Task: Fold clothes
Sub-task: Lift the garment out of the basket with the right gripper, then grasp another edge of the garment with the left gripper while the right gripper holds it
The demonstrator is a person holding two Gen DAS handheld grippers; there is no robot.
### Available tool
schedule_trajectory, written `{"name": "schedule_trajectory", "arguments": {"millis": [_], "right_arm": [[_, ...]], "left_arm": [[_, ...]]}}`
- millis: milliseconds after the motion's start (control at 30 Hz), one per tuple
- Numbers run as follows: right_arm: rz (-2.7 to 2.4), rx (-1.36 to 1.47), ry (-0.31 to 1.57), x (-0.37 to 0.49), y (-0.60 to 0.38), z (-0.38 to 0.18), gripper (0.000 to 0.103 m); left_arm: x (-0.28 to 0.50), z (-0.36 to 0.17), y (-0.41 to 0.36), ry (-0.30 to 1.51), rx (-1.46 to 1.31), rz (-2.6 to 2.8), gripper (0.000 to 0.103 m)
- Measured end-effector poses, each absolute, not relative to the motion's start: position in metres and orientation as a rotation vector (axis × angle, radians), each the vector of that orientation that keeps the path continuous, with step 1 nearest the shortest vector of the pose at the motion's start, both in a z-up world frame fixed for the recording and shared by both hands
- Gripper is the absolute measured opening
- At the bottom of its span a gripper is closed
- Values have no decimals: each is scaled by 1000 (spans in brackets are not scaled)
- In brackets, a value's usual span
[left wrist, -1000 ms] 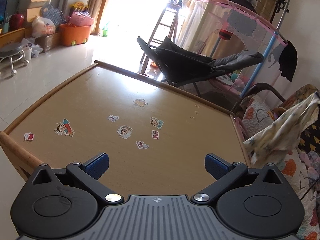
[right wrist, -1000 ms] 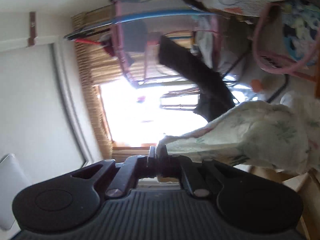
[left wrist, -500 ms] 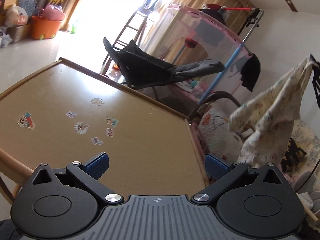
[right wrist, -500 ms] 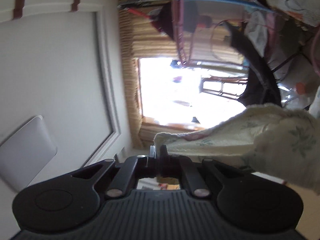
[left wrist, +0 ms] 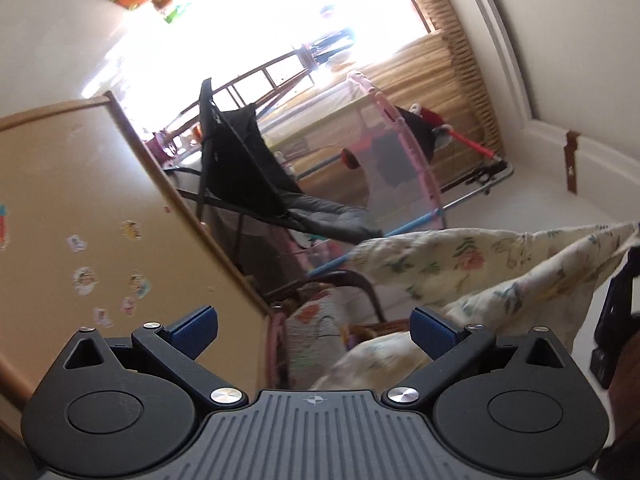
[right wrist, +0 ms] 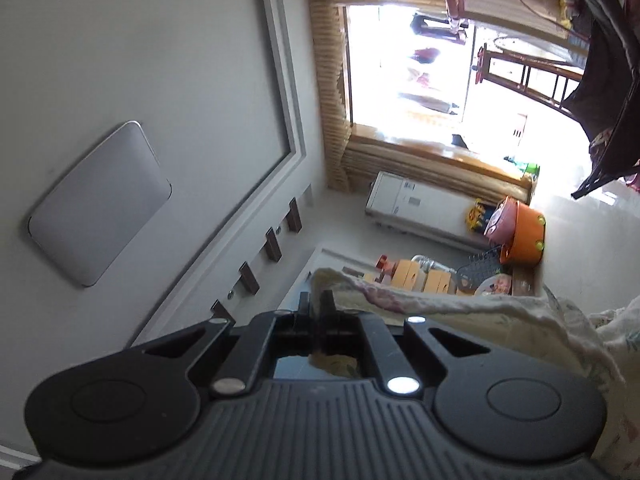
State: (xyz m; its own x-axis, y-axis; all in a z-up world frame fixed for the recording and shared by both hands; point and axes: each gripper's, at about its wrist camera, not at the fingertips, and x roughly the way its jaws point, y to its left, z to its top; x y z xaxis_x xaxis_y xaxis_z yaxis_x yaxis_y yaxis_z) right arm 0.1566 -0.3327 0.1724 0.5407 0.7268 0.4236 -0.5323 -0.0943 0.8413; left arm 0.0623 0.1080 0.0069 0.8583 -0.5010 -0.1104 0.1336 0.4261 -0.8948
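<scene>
Jaws pinched tight on cloth [right wrist: 472,316] edge, right gripper [right wrist: 316,304] low middle of right view; cloth trailing off to lower right. Jaws wide apart, nothing between, left gripper [left wrist: 314,328] low in left view. Same flowery cloth [left wrist: 480,272] stretched across right side there, off the table [left wrist: 80,208]. Table at left, stickers [left wrist: 84,280] on it. Black seat [left wrist: 248,176] past it, middle. Bright window [right wrist: 420,64] farthest back.

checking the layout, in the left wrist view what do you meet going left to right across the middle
stickered table → black bouncer seat → pink mesh playpen → floral cloth → right gripper
</scene>
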Motion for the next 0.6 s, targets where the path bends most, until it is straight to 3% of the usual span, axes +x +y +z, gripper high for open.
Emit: {"name": "schedule_trajectory", "arguments": {"millis": [367, 400, 433, 500, 533, 600], "right_arm": [[1181, 1274, 392, 154, -278, 158, 4], [1174, 1273, 397, 154, -281, 156, 4], [1159, 1275, 400, 155, -284, 154, 4], [1126, 1277, 404, 157, -292, 150, 4], [1106, 1281, 403, 158, -298, 147, 4], [1066, 1290, 399, 159, -312, 143, 4]], "left_arm": [[94, 11, 98, 341, -1441, -516, 100], [95, 13, 96, 323, -1465, -519, 92], [95, 16, 95, 305, -1482, -523, 76], [92, 31, 92, 293, -1444, -528, 17], [90, 39, 90, 296, -1416, -522, 11], [82, 58, 90, 296, -1349, -508, 9]]}}
